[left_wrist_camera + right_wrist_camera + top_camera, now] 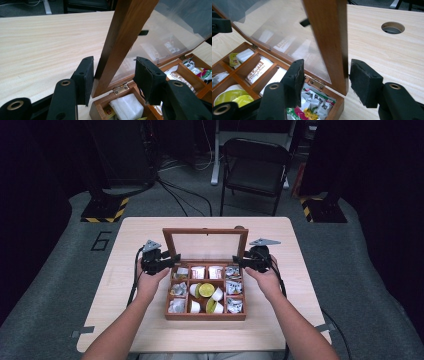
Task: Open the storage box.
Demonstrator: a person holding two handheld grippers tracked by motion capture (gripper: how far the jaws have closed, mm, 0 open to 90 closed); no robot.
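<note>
wooden tea box (205, 316) sits mid-desk (125, 240) with its glass lid (205, 245) upright at the rear, each side rail standing between the spread pads of the left claw (113, 75) and right claw (325, 81) (equally near, neither pinching).

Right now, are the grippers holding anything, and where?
Nothing is clamped. The left gripper and right gripper are open, each straddling a side rail of the box's upright lid, low near the hinges.

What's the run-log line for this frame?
lid: upright, open | left gripper: open, jaws straddling lid's side rail | right gripper: open, jaws straddling other rail | wooden box: on table, compartments filled
</note>
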